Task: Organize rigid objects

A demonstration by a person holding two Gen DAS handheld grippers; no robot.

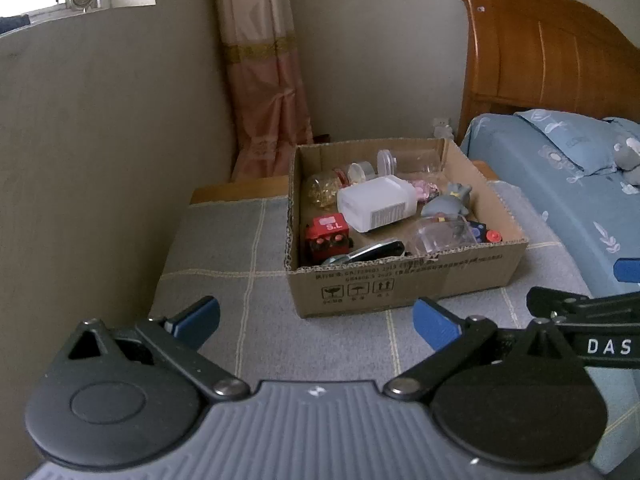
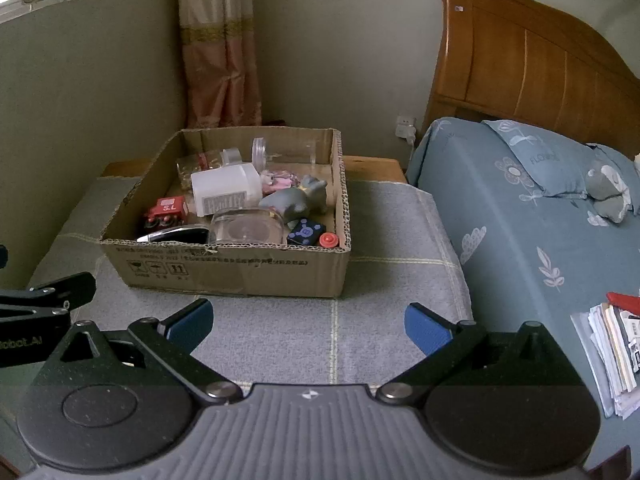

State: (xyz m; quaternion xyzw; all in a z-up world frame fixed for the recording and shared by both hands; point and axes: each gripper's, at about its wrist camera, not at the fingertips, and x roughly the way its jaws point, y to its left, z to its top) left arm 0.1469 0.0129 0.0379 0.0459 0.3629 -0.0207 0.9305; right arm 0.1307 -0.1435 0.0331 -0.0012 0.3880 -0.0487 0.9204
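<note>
Cardboard box (image 2: 224, 268) holds white bottle (image 2: 226, 192), red train (image 2: 166, 210).

Cardboard box (image 2: 240, 268) on grey checked cloth (image 2: 380, 280).

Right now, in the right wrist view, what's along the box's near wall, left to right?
Red toy train → black-and-silver tool → clear jar → blue-patterned black tile → red cap.
</note>
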